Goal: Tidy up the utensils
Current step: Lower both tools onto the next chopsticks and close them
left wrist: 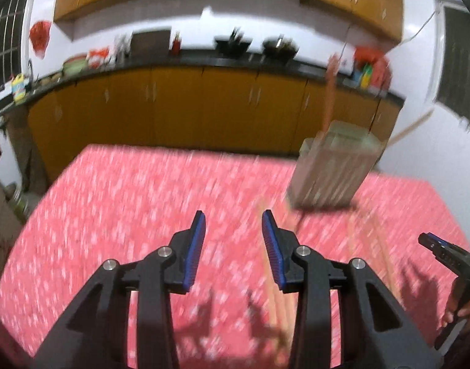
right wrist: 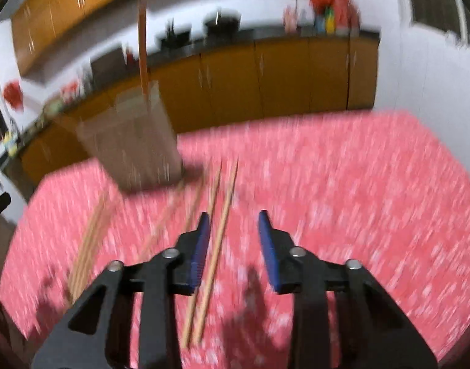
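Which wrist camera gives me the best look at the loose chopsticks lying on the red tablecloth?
The right wrist view. A pair of chopsticks lies lengthwise under the open right gripper, sharp enough to trace, with blurrier ones further left. The left wrist view shows only motion-smeared streaks of chopsticks partly hidden behind the open left gripper.

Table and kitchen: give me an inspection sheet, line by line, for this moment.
Surface: table under a red speckled cloth; both views blurred.
Job's things: holder standing on the cloth with one orange stick upright in it; chopsticks lying loose beside and in front of it.
Clutter: nothing seen on the cloth.
Grippers: left tool open, empty; right tool open above a pair of chopsticks, not gripping.
Cables: a thin wire on the far wall.
Surroundings: yellow cabinets, dark counter crowded with pots and bottles, windows at the sides.
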The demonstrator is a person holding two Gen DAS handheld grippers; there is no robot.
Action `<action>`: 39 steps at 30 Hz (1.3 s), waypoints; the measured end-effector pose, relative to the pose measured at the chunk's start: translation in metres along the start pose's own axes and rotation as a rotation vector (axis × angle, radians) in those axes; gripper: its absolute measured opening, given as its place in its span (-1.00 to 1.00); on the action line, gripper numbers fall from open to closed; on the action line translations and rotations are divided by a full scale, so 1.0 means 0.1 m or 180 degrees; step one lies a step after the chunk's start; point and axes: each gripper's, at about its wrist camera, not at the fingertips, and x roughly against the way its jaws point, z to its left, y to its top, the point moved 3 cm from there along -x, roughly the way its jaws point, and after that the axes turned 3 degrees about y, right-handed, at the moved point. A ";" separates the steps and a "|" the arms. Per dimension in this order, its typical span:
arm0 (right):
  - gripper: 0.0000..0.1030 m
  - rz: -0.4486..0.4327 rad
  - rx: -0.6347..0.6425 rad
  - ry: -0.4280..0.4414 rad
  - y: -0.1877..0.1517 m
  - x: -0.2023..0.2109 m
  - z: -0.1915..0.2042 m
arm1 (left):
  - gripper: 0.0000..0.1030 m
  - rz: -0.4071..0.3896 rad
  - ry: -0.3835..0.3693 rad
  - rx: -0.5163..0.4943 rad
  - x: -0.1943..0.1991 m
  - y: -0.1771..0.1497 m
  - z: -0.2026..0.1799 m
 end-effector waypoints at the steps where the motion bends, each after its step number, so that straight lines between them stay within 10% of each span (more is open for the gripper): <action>1: -0.53 0.0071 0.0003 0.0013 -0.07 -0.07 0.02 | -0.25 0.0104 0.0004 0.0019 -0.06 -0.12 0.03; 26: -0.86 0.0183 -0.0087 -0.0351 -0.29 -0.38 -0.17 | -0.59 0.0780 -0.0424 -0.0119 -0.45 -0.83 -0.34; 39: -0.85 0.0169 0.0028 -0.0309 -0.34 -0.35 -0.12 | -0.84 0.0846 -0.0190 -0.0352 -0.60 -0.91 -0.48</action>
